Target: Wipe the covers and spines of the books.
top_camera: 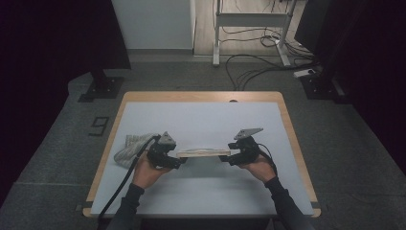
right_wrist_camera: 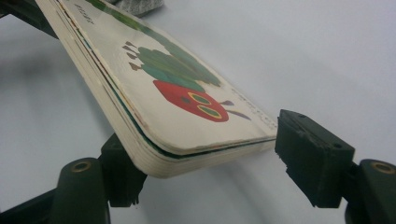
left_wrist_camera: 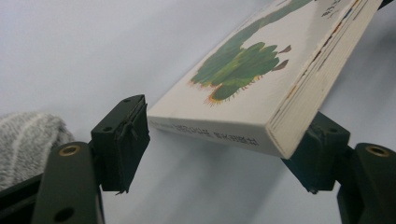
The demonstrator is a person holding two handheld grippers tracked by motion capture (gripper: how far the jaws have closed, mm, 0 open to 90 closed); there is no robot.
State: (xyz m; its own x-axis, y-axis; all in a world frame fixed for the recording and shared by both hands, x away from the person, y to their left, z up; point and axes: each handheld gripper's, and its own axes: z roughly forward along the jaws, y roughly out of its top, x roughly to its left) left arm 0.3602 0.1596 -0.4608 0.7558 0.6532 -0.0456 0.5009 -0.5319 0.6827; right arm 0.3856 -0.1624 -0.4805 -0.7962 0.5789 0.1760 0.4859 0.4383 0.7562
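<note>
A book [top_camera: 203, 153] is seen in the high view at the middle of the table [top_camera: 201, 120], spanning the gap between the left gripper [top_camera: 178, 160] and the right gripper [top_camera: 226, 157]. Each gripper is held in a hand, the forearms entering from the near edge. A grey cloth [top_camera: 130, 148] lies bunched on the table just beyond the left gripper, on the side away from the book.

In the left gripper view, the book [left_wrist_camera: 261, 88] is shown with its spine end between the jaws. Its corner rests against the jaw at the right of that view, while a small gap is visible between its other corner and the jaw at the left. The pads are not pressed together on it, so the left gripper is taken as open around the book's end. The cloth [left_wrist_camera: 25, 144] is seen at the left edge.

In the right gripper view, the book [right_wrist_camera: 159, 98], with a red and green caterpillar on its cover, is tilted. One edge lies on the jaw at the left; the jaw at the right stands apart from it. The right gripper is likewise open around the book.
</note>
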